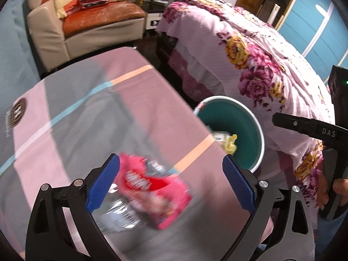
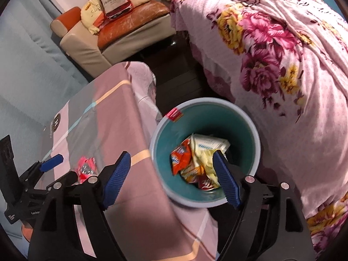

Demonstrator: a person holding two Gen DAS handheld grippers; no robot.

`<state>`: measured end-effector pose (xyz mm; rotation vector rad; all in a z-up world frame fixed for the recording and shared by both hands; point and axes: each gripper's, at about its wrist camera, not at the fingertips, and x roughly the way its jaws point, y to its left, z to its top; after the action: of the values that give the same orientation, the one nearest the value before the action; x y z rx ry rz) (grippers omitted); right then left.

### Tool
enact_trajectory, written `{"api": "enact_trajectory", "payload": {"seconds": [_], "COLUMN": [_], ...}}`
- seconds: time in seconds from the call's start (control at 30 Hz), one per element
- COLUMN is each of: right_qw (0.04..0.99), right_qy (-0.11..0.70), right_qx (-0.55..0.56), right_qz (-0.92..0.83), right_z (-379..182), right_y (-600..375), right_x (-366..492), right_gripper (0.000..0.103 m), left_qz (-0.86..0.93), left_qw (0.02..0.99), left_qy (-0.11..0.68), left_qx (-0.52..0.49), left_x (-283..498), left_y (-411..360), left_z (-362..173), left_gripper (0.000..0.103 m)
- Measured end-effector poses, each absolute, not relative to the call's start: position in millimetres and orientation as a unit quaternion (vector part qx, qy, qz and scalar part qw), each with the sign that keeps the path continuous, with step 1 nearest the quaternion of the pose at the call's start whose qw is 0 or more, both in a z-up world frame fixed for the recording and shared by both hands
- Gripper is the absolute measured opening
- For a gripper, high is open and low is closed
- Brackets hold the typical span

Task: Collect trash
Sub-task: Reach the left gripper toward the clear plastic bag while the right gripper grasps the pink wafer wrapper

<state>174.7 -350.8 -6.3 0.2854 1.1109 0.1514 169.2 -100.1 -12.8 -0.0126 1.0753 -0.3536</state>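
In the left wrist view, the left gripper (image 1: pixel 171 182) stands spread over a pink wrapper (image 1: pixel 152 187) that lies on the table (image 1: pixel 65 130) low in the frame, pads not pressing it, so this piece is not yet collected; the bin (image 1: pixel 250 134) sits right of centre. In the right wrist view, the right gripper (image 2: pixel 171 178) hangs spread and empty above the bin (image 2: pixel 161 156), which already holds several wrappers (image 2: pixel 195 161), while the pink wrapper (image 2: pixel 86 167) remains on the table at lower left.
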Motion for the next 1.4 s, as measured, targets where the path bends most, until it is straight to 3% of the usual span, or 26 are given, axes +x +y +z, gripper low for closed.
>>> {"api": "enact_trajectory", "payload": {"seconds": [0.63,1.4], "right_qw": [0.811,0.742], "right_qy": [0.563,0.632], "right_qx": [0.094,0.12], "right_qz": [0.126,0.188], "right_z": [-9,-89], "right_y": [-266,-172], "right_x": [149,172], "right_gripper": [0.078,0.078], "left_qz": [-0.112,-0.117], "left_qw": [0.841,0.82], "left_qy": [0.529,0.559], "left_qx": [-0.01,-0.036], "left_x": [118,118], "left_y": [-7,28], "left_z": [-39,-87], "left_gripper": [0.096,0.096]}}
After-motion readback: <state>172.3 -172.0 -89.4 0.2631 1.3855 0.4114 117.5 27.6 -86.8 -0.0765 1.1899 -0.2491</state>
